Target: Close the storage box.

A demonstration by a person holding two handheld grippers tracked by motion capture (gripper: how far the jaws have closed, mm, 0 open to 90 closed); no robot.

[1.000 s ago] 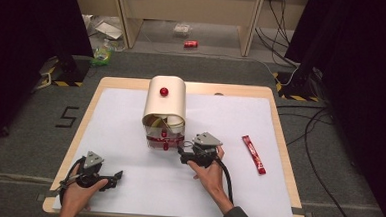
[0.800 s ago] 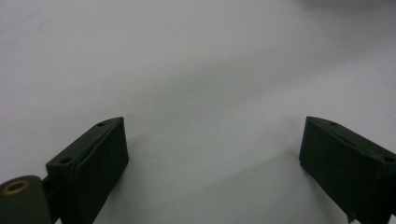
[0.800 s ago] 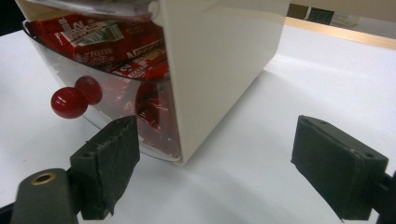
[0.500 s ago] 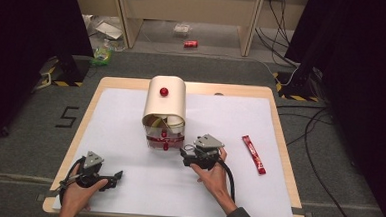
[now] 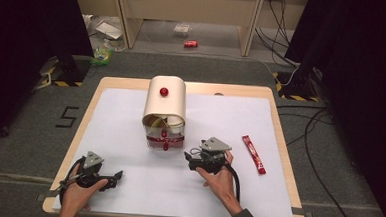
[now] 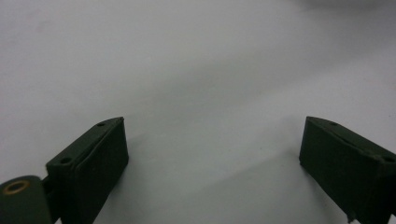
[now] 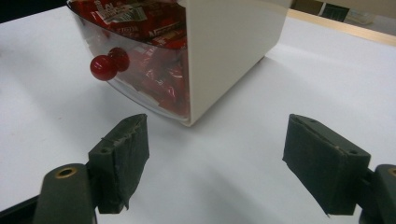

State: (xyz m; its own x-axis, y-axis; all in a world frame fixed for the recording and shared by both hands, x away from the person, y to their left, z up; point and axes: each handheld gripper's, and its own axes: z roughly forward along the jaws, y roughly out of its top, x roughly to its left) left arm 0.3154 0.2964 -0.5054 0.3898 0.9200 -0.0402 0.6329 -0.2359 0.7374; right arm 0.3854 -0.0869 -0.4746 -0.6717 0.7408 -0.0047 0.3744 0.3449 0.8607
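A cream round-topped container stands mid-table, with a red knob on top. Its clear front flap carries a second red knob, and red packets lie behind it. My right gripper sits just right of and in front of that flap, pointing left. In the right gripper view the flap's knob and the container's cream corner lie beyond the right gripper. Its jaws have just been closing a little but stand open with nothing between them. My left gripper rests open at the front left, its jaws wide over bare white tabletop.
A red stick packet lies on the white table cover, right of the right hand. Beyond the wooden table edge is grey floor with cables, a red can and litter near the cabinets.
My right gripper has drawn back slightly from the container's front, toward the person and to the right. The left gripper has stayed put.
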